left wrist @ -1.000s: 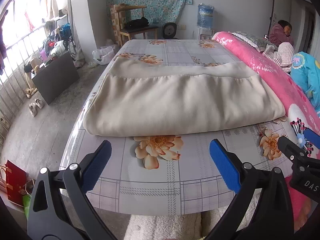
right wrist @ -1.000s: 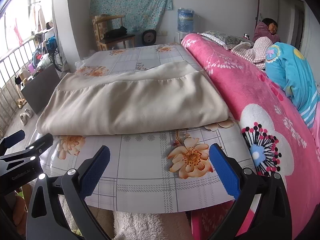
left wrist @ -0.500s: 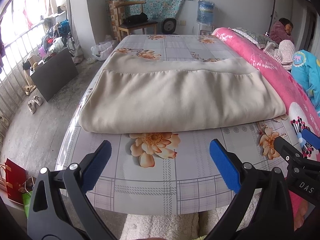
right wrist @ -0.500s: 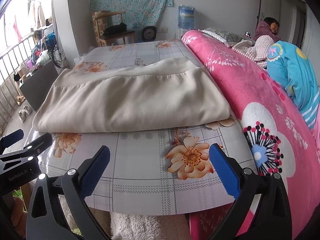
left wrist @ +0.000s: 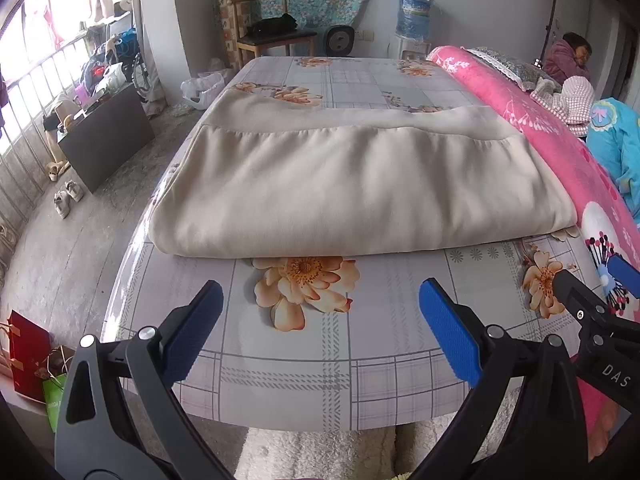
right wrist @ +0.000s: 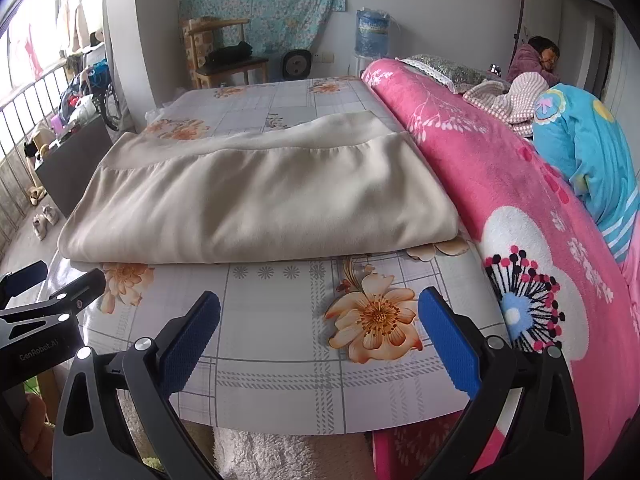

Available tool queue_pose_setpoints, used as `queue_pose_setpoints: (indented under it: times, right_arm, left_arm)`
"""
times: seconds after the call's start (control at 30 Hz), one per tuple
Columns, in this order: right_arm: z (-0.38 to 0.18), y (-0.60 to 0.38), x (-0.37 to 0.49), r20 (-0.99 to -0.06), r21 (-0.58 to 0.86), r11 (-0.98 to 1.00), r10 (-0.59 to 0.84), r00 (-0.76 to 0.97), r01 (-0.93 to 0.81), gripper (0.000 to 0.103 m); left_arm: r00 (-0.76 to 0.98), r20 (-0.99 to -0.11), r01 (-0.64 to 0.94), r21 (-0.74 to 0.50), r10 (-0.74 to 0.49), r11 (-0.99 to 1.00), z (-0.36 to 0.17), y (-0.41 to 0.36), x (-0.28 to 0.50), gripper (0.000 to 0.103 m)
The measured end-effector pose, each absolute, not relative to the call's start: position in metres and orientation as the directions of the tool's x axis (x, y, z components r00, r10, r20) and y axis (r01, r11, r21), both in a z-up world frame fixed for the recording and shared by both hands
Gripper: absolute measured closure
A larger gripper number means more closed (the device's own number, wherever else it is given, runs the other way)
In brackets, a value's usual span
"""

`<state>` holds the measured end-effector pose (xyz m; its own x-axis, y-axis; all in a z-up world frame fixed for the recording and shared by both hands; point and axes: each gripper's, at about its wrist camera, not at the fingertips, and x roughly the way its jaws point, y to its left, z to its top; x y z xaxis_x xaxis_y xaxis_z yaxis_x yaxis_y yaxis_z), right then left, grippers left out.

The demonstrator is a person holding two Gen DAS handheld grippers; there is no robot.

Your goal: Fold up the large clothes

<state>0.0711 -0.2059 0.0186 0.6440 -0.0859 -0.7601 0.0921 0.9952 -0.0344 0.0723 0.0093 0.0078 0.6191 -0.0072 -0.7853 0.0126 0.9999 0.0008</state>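
Above the table (left wrist: 280, 364), left tool (left wrist: 320, 328) and right tool (right wrist: 320, 328) gape wide, empty, short of the folded beige cloth (left wrist: 360, 188).

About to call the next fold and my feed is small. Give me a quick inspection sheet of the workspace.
Surface: floral plaid table cover, near strip bare.
Job's things: beige garment lies folded flat, top layer stopping short of its far edge.
Clutter: pink blanket alongside the garment's right edge.
Tools: left tool and right tool open, empty, short of the garment.
Cables: nothing seen.
Surroundings: chair, water jug, shoes on floor, person lying at far right.
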Motion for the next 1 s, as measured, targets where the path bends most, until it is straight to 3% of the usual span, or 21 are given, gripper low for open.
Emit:
queue_pose_setpoints:
  times: [1.0]
  right_arm:
    - [0.019, -0.194, 0.074, -0.765, -0.051, 0.997, -0.080, 0.639, 0.064, 0.006]
  left_arm:
    - [0.619, -0.785, 0.003, -0.007, -0.008, 1.000, 0.007, 0.014, 0.073, 0.008]
